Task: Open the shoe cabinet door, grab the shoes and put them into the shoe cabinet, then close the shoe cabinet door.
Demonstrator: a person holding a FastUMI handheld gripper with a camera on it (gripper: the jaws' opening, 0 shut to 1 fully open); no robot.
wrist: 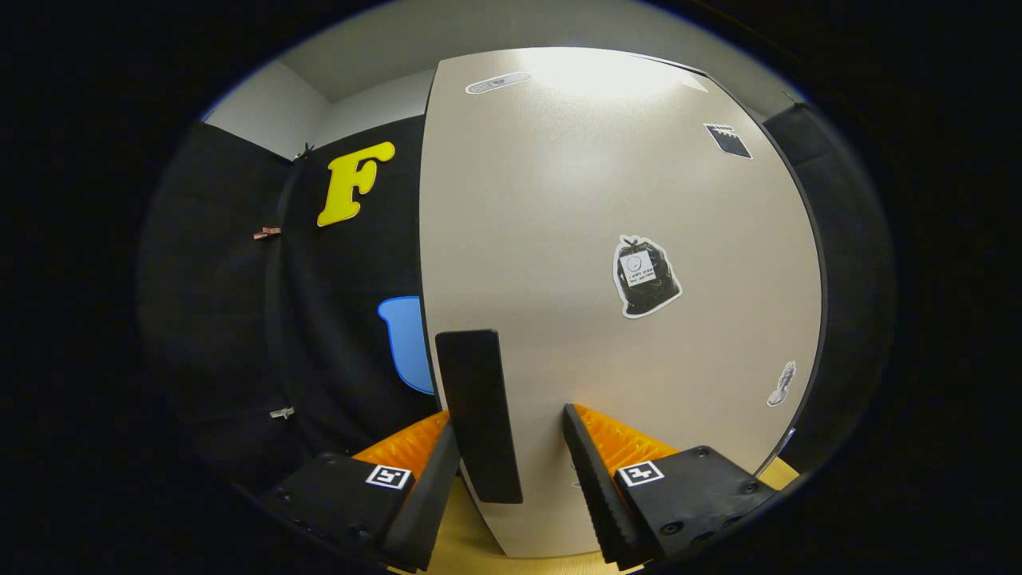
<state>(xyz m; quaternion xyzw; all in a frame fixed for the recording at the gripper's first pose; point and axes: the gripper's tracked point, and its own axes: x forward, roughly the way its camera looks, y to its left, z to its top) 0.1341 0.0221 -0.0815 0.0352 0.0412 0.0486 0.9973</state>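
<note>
The shoe cabinet door (pixel 559 208) is a pale beige panel standing right in front of me. Its black, flat, upright handle (pixel 477 399) sits near the door's left edge. My gripper (pixel 509 418) is open and straddles the handle. The left finger (pixel 435 471) lies close against the handle's left side. The right finger (pixel 587 463) stands a small gap away from the handle's right side. I cannot tell whether the door is closed or slightly ajar.
Several stickers mark the door: a black bag sticker (pixel 647 275), a small black one (pixel 728 140) higher up and a small grey one (pixel 782 383) near the right edge. Black booth cloth (pixel 335 351) hangs left of the door. A yellowish wooden surface (pixel 471 543) lies below the fingers.
</note>
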